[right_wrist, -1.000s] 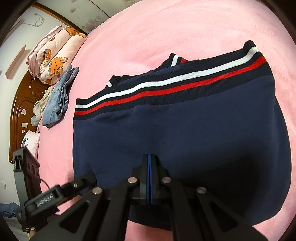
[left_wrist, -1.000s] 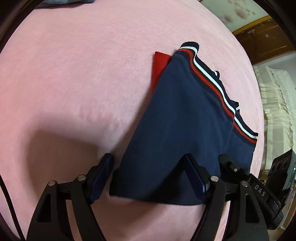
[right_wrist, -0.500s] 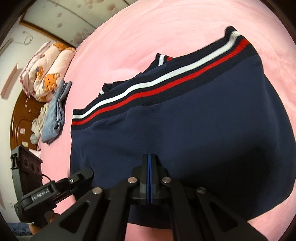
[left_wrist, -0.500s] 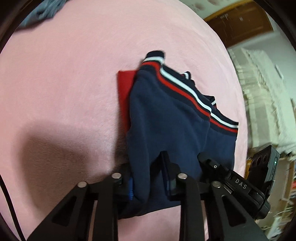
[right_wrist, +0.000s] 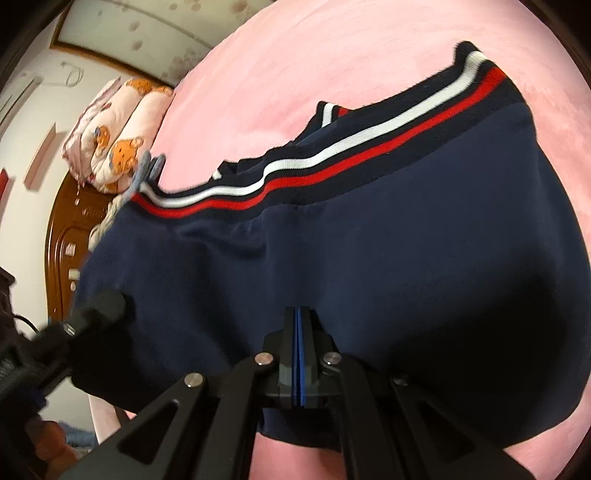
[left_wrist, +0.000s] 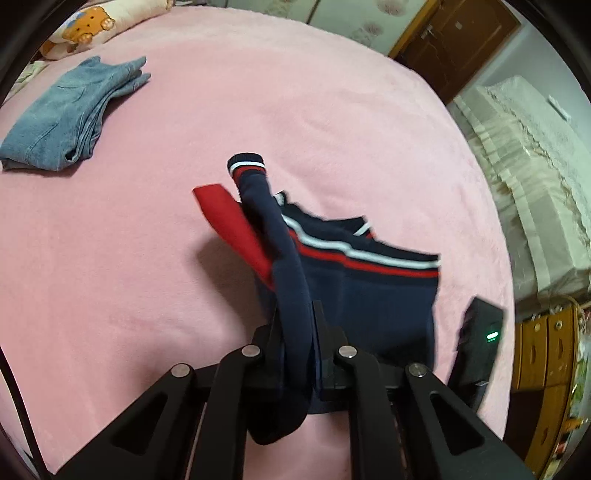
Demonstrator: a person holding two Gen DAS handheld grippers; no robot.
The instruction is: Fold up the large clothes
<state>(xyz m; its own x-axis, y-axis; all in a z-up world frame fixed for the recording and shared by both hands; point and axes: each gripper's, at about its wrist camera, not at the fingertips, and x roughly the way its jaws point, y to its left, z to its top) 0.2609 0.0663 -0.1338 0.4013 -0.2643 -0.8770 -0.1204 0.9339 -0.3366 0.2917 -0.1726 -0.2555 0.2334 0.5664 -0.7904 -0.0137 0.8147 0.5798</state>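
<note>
Gripping the near edge of the navy sweatshirt point(left_wrist: 384, 295), the left tool point(left_wrist: 297, 332) is clenched on a bunched corner, the right tool point(right_wrist: 299, 332) clenched on the hem. Its striped band point(right_wrist: 332, 162) lies ahead toward the pink bed's point(left_wrist: 295, 92) far edge.

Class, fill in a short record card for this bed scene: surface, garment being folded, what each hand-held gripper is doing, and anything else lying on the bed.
surface: pink blanket covering the bed
garment: navy sweater with a red and white striped hem
left hand-held gripper: shut on a lifted fold of the sweater
right hand-held gripper: shut, at the sweater's near edge; grip on cloth not clear
other items: folded jeans lying apart from the sweater; bear-print quilt at the bed's far edge
</note>
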